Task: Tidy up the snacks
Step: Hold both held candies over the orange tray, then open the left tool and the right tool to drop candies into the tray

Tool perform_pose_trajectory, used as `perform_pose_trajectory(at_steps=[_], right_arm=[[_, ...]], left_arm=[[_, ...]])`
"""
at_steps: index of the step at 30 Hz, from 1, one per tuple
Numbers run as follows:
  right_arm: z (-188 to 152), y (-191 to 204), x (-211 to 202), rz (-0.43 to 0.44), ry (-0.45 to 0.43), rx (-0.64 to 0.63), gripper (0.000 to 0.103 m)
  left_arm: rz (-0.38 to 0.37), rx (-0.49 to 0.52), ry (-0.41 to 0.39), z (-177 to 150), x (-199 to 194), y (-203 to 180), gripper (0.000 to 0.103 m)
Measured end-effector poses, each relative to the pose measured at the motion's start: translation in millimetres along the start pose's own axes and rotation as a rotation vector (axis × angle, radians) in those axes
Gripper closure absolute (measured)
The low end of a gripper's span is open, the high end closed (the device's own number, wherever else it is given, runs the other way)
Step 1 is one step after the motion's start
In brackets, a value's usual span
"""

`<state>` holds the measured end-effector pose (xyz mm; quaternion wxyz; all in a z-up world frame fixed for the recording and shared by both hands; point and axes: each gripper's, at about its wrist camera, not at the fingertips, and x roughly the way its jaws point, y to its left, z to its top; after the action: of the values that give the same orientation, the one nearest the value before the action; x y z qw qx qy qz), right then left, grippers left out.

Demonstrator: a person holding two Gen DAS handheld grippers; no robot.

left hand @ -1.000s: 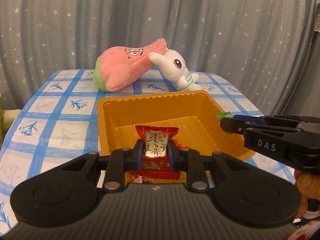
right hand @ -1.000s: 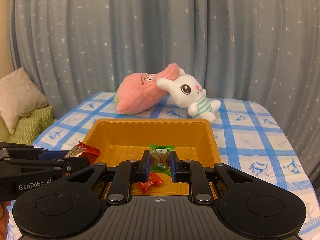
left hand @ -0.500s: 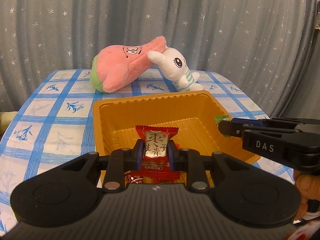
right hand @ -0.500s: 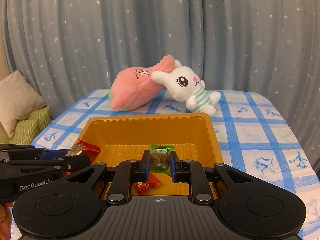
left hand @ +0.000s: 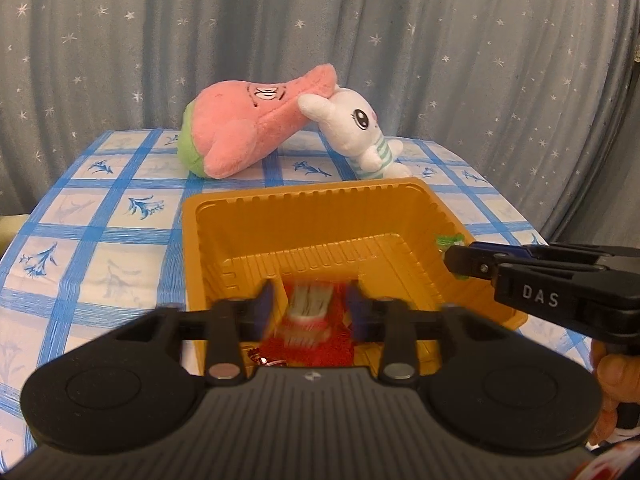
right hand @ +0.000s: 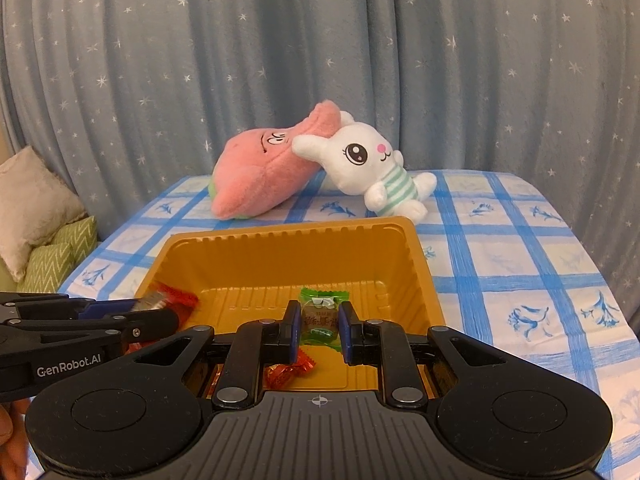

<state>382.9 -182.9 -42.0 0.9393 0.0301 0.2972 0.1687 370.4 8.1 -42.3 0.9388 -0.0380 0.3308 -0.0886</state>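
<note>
An orange plastic tray [left hand: 312,216] [right hand: 288,248] sits on the blue-checked tablecloth. My left gripper [left hand: 310,308] is over the tray's near left part; its fingers have spread and the red candy [left hand: 310,316], blurred, sits loose between them. It also shows in the right wrist view [right hand: 168,300]. My right gripper [right hand: 319,326] is shut on a green-wrapped candy [right hand: 322,316] over the tray's near side. Another red candy [right hand: 288,372] lies on the tray floor below it.
A pink plush [left hand: 248,132] and a white rabbit plush [left hand: 360,136] lie behind the tray. Grey starred curtain hangs behind the table. Cushions [right hand: 36,216] lie off the table's left edge. Tablecloth extends on both sides of the tray.
My left gripper's fingers have opened and the red candy is slipping down, blurred. Both grippers moved slightly forward over the tray. The right gripper still holds the green candy.
</note>
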Motion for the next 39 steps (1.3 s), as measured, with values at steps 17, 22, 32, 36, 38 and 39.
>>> perform_pose_trajectory(at_steps=[17,22,32,36,38,39], right_arm=[[0.3,0.3,-1.6,0.001,-0.001,0.003,0.083],[0.2,0.3,-1.6,0.002,-0.002,0.003,0.083],[-0.4,-2.1,-1.6,0.015,-0.009,0.026,0.083],[-0.8,-12.2,-0.2,0.046,-0.005,0.109,0.055],[-0.9,-16.4,-3.0,0.031,-0.023,0.140,0.041],[0.2,-17.7,-4.5,0.026,-0.028,0.143,0.041]], left_arm=[[0.020,0.007,0.003,-1.9,-0.5,4.4,0.058],[0.023,0.012,0.005,-2.5,-0.3,3.6,0.058],[0.022,0.015,0.004,-2.6,-0.1,3.6,0.058],[0.024,0.014,0.005,-2.9,-0.2,3.4,0.058],[0.024,0.012,0.005,-2.6,0.0,4.0,0.058],[0.024,0.012,0.004,-2.5,0.0,4.0,0.058]])
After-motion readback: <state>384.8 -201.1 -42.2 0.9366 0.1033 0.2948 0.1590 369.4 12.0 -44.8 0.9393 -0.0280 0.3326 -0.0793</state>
